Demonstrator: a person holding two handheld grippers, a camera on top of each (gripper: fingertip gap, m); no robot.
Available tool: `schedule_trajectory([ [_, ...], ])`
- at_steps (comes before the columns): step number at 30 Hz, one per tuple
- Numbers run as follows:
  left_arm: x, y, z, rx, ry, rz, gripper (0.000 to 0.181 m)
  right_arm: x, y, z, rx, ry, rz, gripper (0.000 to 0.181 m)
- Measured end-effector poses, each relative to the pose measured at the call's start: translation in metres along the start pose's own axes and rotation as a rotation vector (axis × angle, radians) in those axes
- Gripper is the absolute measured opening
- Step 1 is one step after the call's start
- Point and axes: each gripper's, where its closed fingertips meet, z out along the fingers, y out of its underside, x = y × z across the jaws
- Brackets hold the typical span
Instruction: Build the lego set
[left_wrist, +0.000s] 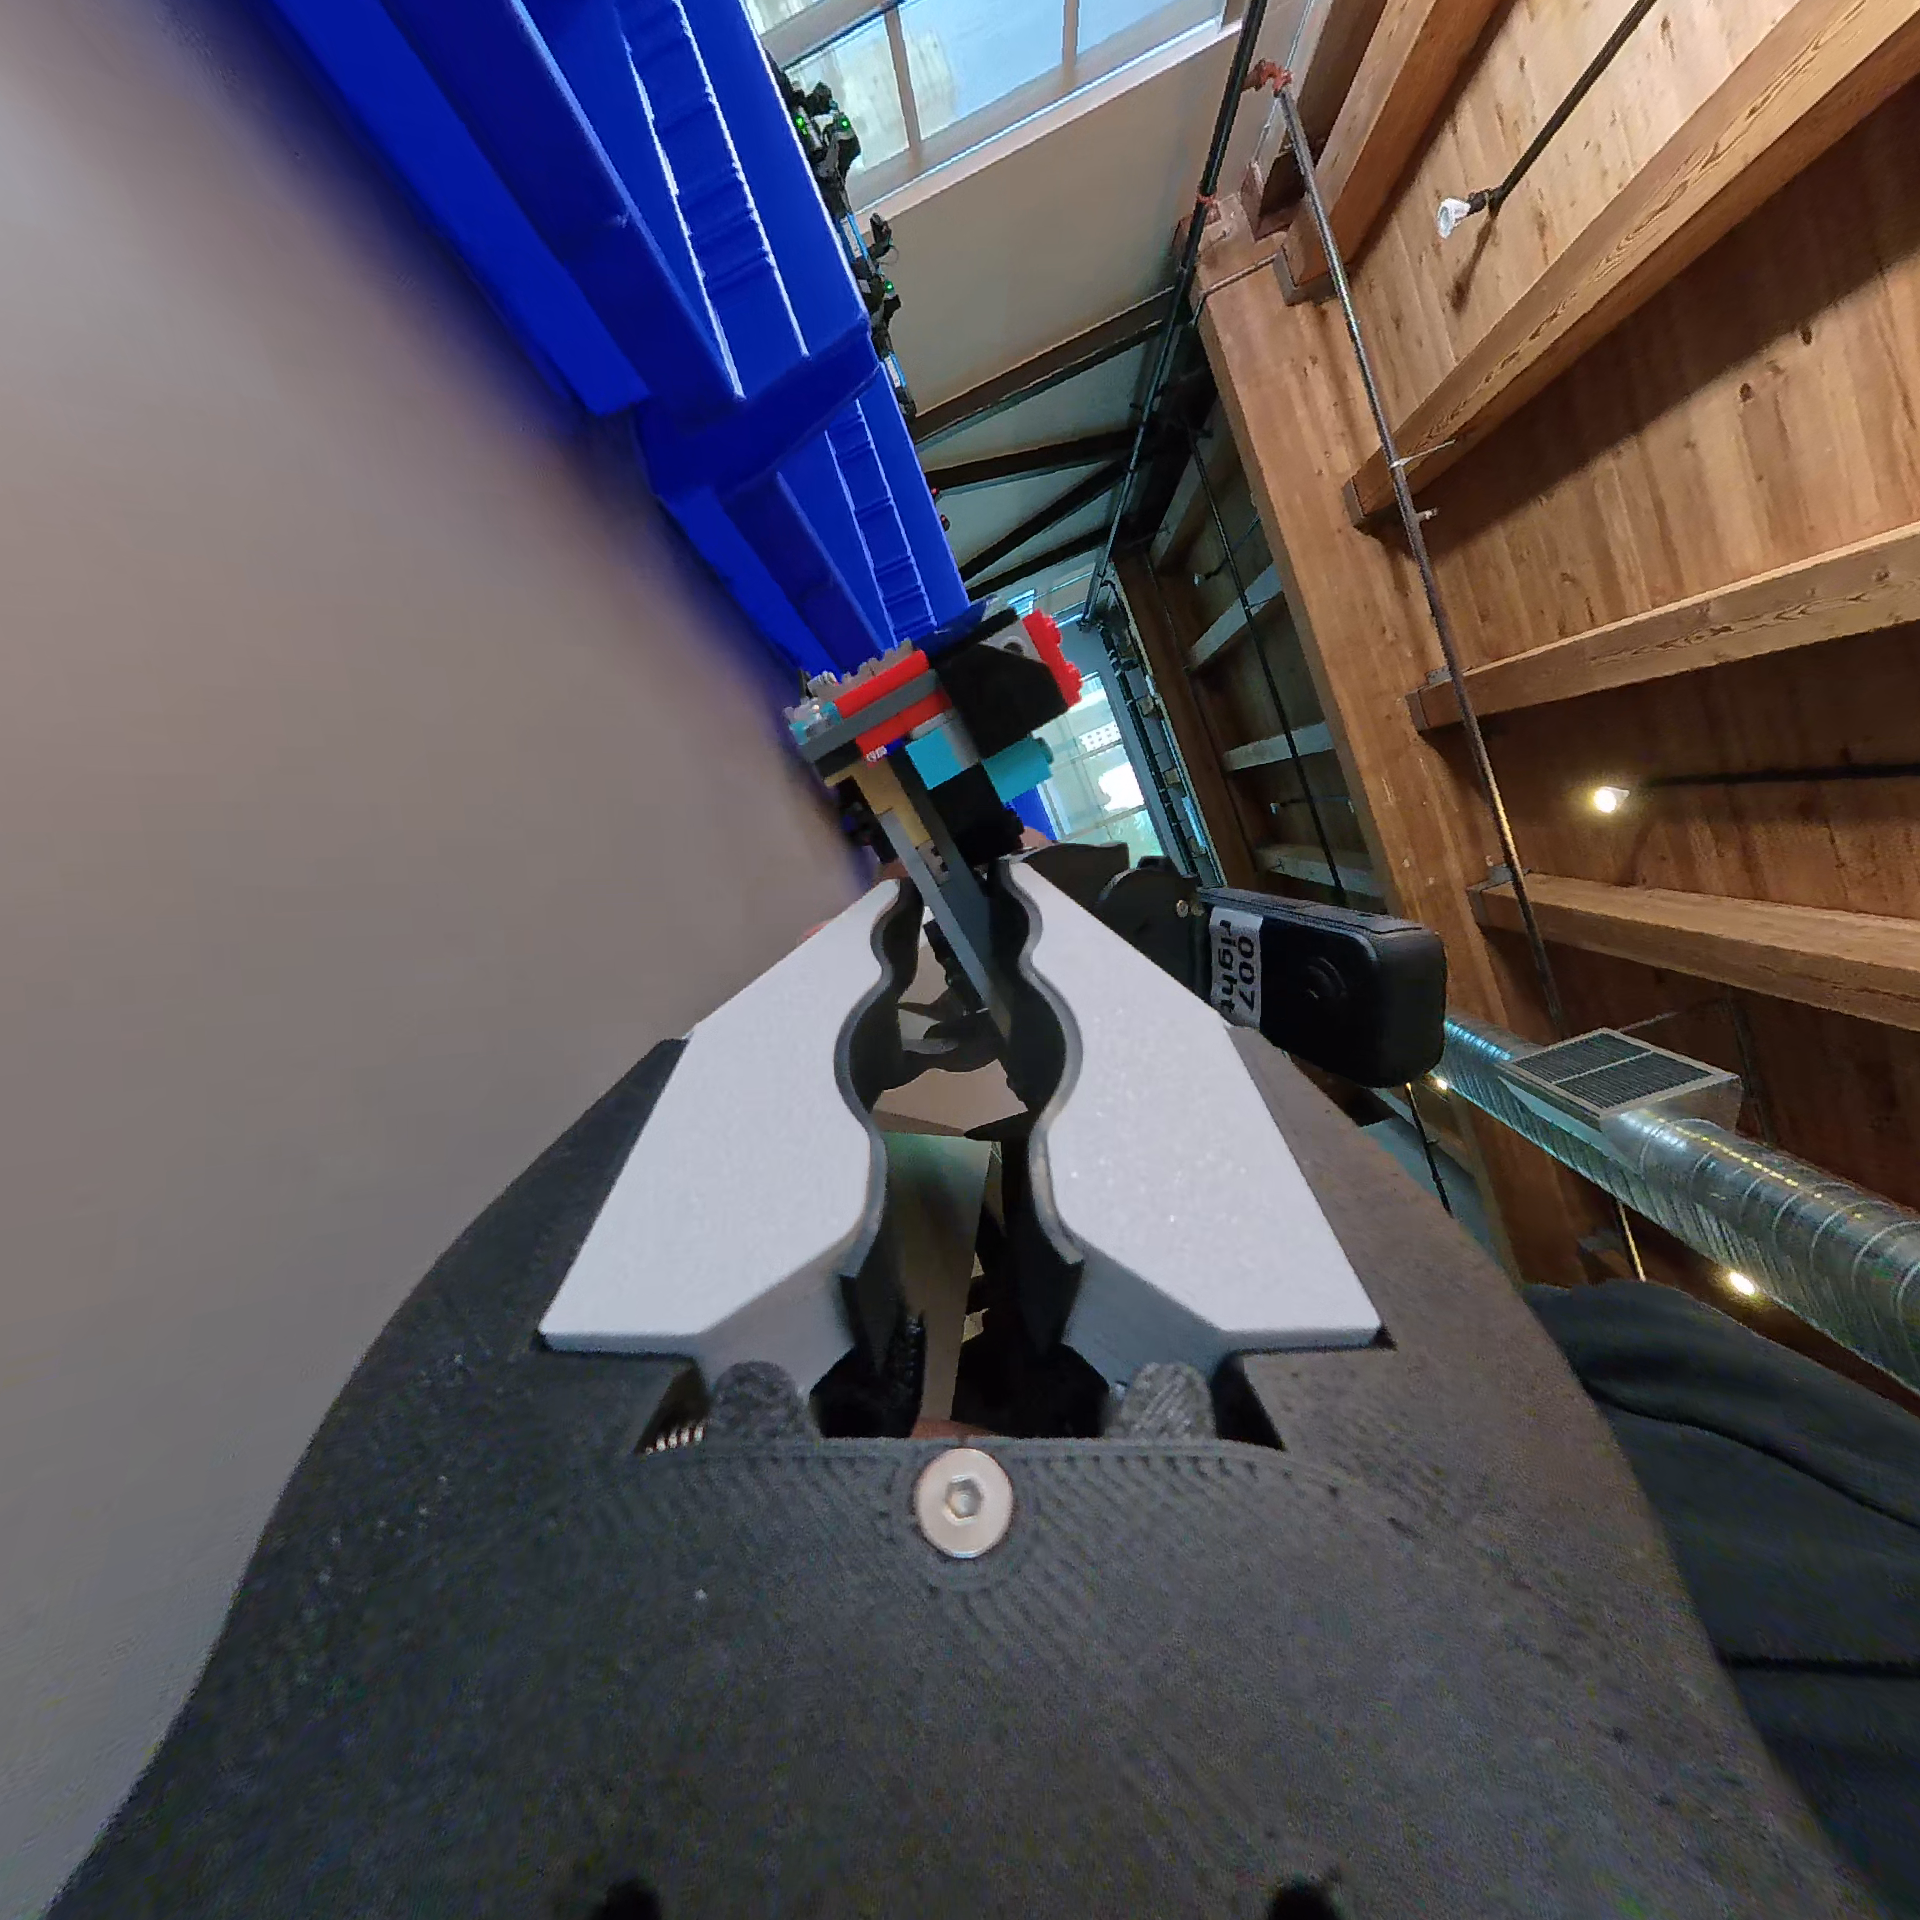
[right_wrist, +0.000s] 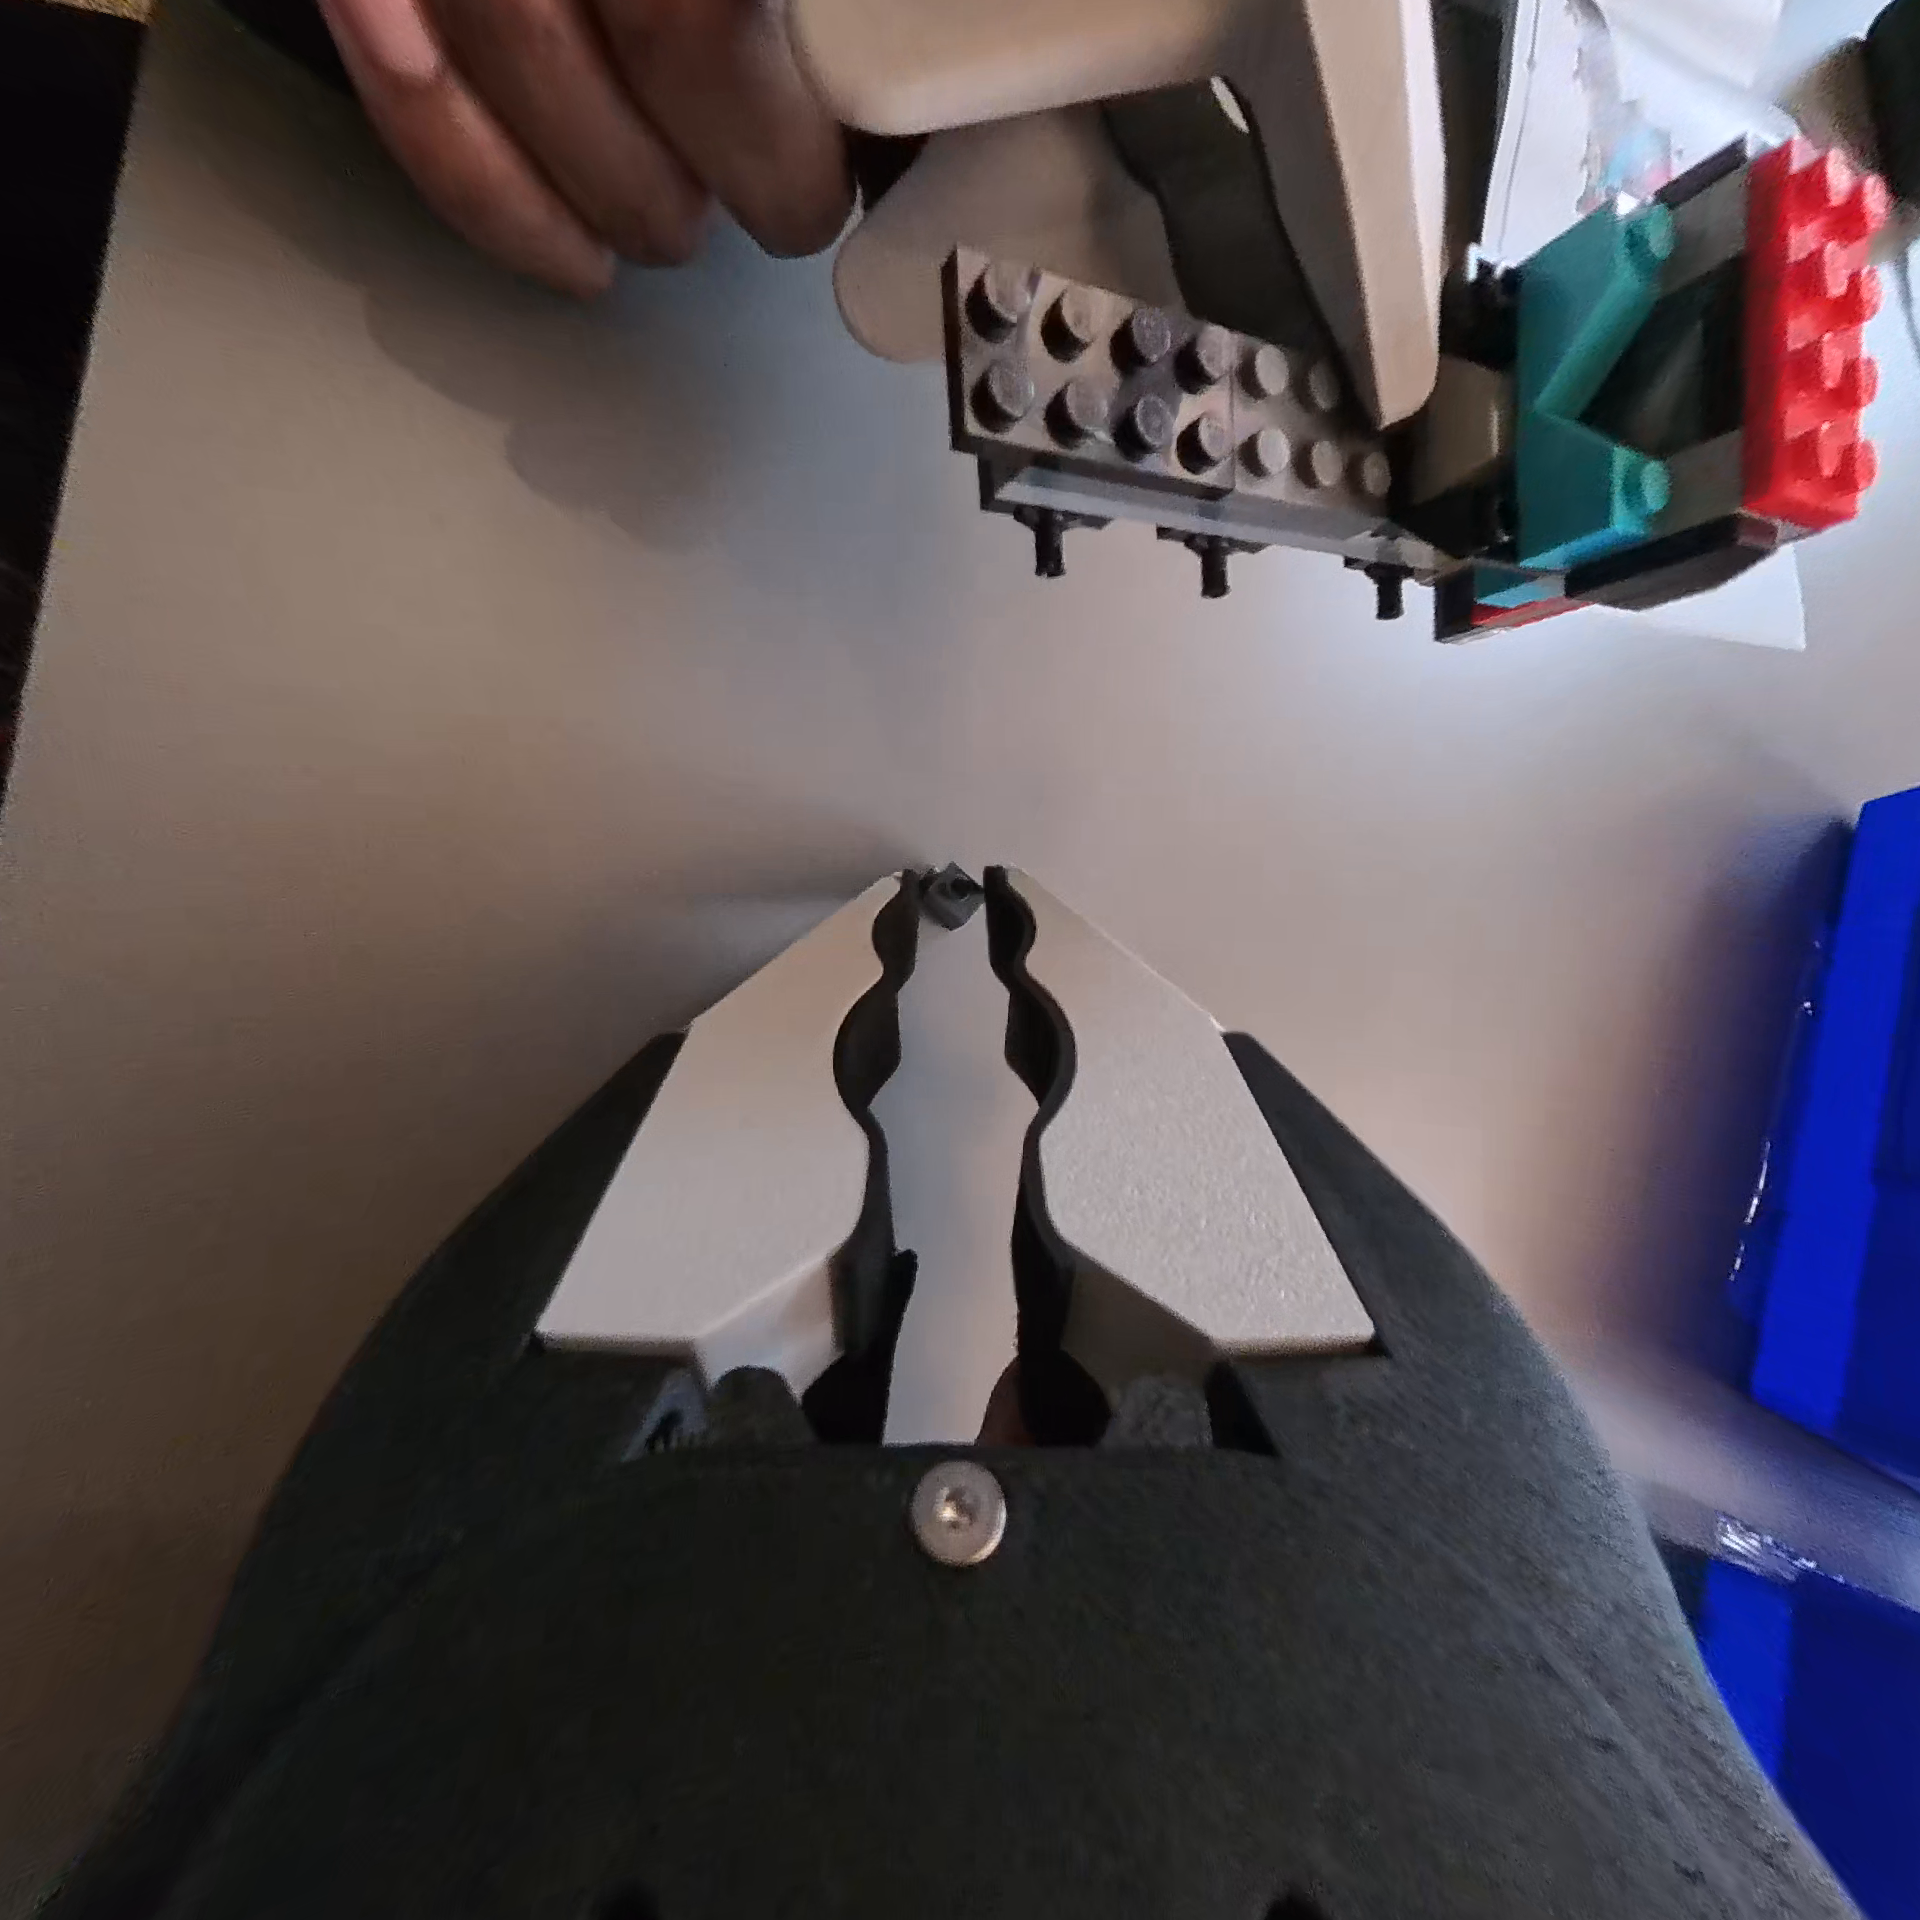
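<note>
Grey stud (right_wrist: 948, 896) nipped at right tool (right_wrist: 943, 883) tips above table (right_wrist: 520, 727)

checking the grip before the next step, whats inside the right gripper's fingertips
A small dark grey lego piece sits pinched at the very tips of the right gripper, above the grey table. Its far side is hidden by the fingers, so its exact shape is unclear.

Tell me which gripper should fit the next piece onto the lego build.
Right, probably. The right gripper already pinches a small grey piece at its tips, apart from the lego build. The left gripper is shut on that build, so it serves as the holder.
</note>
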Motion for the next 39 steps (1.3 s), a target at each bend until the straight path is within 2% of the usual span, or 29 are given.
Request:
schedule_trajectory([
  [2, 0.000, 0.001, 0.000, -0.005, -0.004, 0.009, 0.014, 0.003, 0.001, -0.001, -0.006, 0.023, 0.034, 0.013],
  [5, 0.000, 0.003, 0.001, -0.010, -0.012, 0.020, 0.014, 0.010, 0.003, -0.004, 0.021, 0.066, 0.192, 0.013],
  [7, 0.000, 0.003, 0.001, -0.010, -0.014, 0.023, 0.014, 0.014, 0.011, -0.006, 0.020, 0.079, 0.314, 0.012],
  [10, 0.000, 0.004, 0.001, -0.009, -0.019, 0.028, 0.013, 0.018, 0.023, -0.013, -0.001, 0.097, 0.400, 0.013],
  [14, 0.000, 0.005, 0.002, -0.011, -0.028, 0.042, 0.013, 0.020, 0.031, -0.021, -0.030, 0.110, 0.384, 0.017],
  [19, 0.001, 0.007, 0.002, -0.014, -0.034, 0.051, 0.013, 0.021, 0.025, -0.031, -0.031, 0.081, 0.293, 0.023],
  [25, 0.001, 0.009, 0.002, -0.018, -0.039, 0.056, 0.013, 0.016, 0.023, -0.028, -0.106, 0.003, 0.199, 0.017],
  [31, 0.002, 0.008, 0.001, -0.016, -0.030, 0.046, 0.013, 0.016, 0.029, -0.019, -0.158, 0.008, 0.195, 0.009],
  [35, 0.002, 0.009, 0.001, -0.017, -0.026, 0.045, 0.013, 0.021, 0.027, -0.018, -0.123, 0.037, 0.234, 0.008],
  [39, 0.003, 0.008, 0.001, -0.014, -0.019, 0.038, 0.013, 0.030, 0.014, -0.021, -0.027, 0.073, 0.287, 0.008],
])
